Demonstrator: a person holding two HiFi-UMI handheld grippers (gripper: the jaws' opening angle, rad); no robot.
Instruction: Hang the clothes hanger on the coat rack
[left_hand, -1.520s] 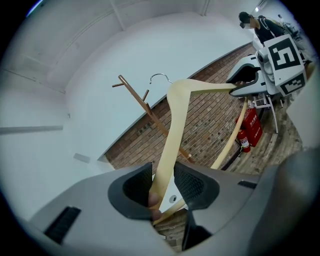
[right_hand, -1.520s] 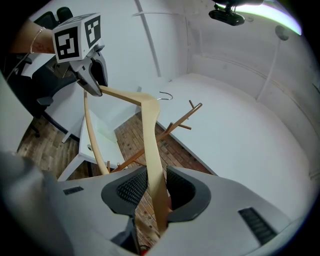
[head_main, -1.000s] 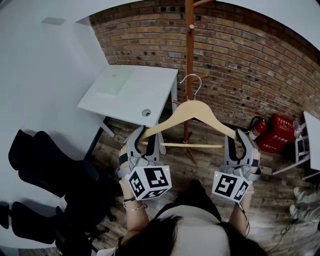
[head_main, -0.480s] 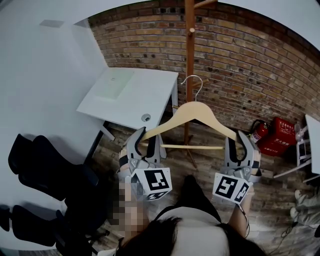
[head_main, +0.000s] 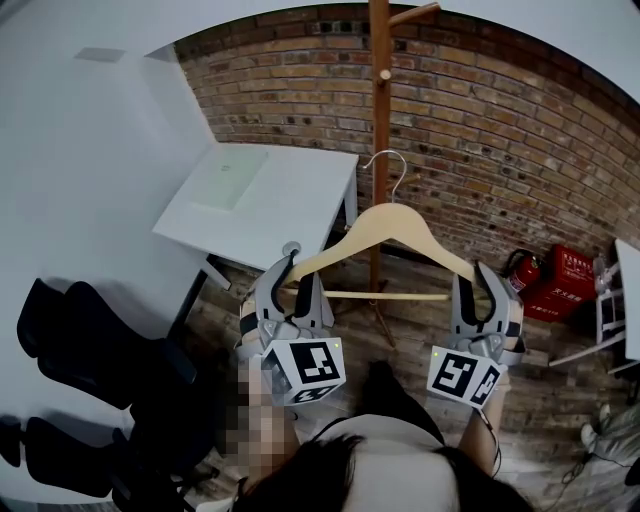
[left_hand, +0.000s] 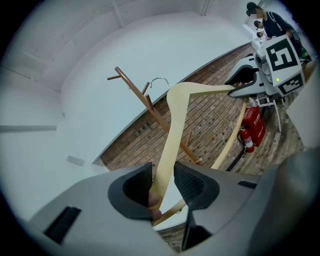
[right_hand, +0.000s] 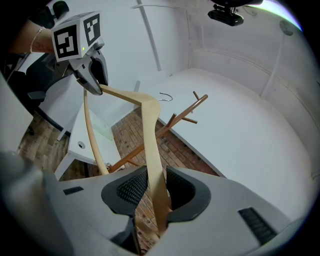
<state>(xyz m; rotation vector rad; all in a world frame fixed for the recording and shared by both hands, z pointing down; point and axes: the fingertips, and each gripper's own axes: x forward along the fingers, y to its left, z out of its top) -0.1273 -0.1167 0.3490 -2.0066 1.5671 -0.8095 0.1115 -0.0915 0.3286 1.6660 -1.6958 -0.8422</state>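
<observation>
The left gripper (head_main: 296, 276) and right gripper (head_main: 481, 284) each pinch one end of the light wooden clothes hanger (head_main: 388, 228), near the tall brown wooden coat rack (head_main: 379, 110).

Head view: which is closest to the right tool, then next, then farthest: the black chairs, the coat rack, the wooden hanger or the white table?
Starting from the right tool:
1. wooden hanger: held in the tool, with its right end between the jaws.
2. coat rack: ahead and a little left, by the brick wall.
3. white table: ahead-left, past the rack.
4. black chairs: far left.
</observation>
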